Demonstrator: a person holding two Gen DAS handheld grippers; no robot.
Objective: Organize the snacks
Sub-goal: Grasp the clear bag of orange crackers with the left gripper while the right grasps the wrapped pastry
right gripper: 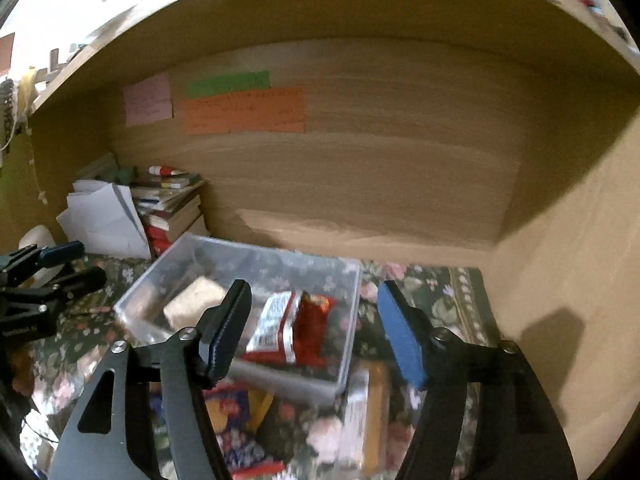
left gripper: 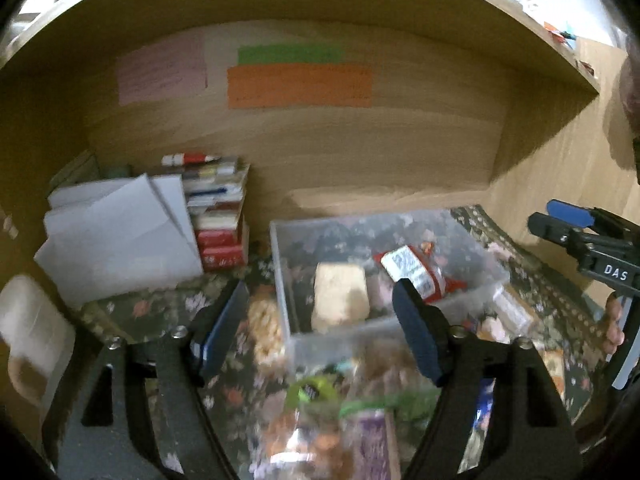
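Left claw (left gripper: 320, 316): jaws spread, nothing between the pads, poised over the near wall of the clear bin (left gripper: 460, 300). Right claw (right gripper: 316, 328): likewise spread and empty, poised above the same bin, with the red snack packet (right gripper: 296, 328) lying in the bin between its fingers in view but not touched.

Contents of the bin: the red packet towards the right, a pale wrapped block (left gripper: 340, 296) towards the left, and something smaller between them that cannot be made out. The bin sits on the floral-clothed surface (right gripper: 440, 304) inside a wooden alcove.

Loose snacks (left gripper: 320, 420) are heaped on the cloth just in front of the bin, badly blurred; one packet (left gripper: 512, 308) lies against the bin's right corner. A stack of books (left gripper: 220, 216) and white papers (left gripper: 120, 240) stands at the left, well apart from the bin.

Risks, as judged:
- Both claws work close over one light bin. A finger catching the rim would likely slide or tip it.
- The heap is crowded and overlapping. A pinch could take two packets or only a wrapper edge, which may slip out.
- Crinkly foil wrappers give poor purchase.
- The two claws stand near each other and could collide when reaching.
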